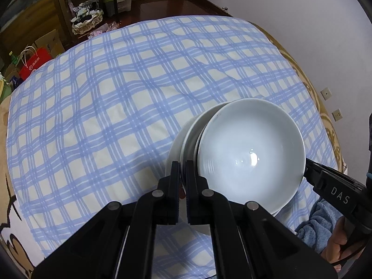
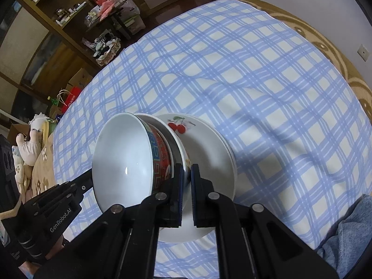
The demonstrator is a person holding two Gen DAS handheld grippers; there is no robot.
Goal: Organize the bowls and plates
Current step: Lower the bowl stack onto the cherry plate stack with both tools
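Left tool (image 1: 183,172) grips stacked bowls (image 1: 251,153) on checked cloth (image 1: 116,93).

Glossy glazed ceramic bowl (image 1: 251,153), white inside with a bright glint, red patterned enamel outside. The cherry-printed plate (image 2: 209,144) ahead of the right hand-held gripper (image 2: 187,179) looks equally smooth. Beneath lies soft, matt checked cloth (image 1: 116,107). The left hand-held gripper (image 1: 183,174) is matt black plastic.

A blue-and-white checked cloth (image 1: 130,97) is covering the bench, with a tan patterned cover (image 2: 344,62) showing along its far edge. A pale wall (image 1: 290,23) carrying two switch plates (image 1: 326,93) is rising beyond it. Dark wooden shelving (image 2: 60,21) is standing along the left, crowded with small items. A red paper bag (image 1: 34,61) is sitting on the floor beside cardboard boxes (image 2: 80,76).
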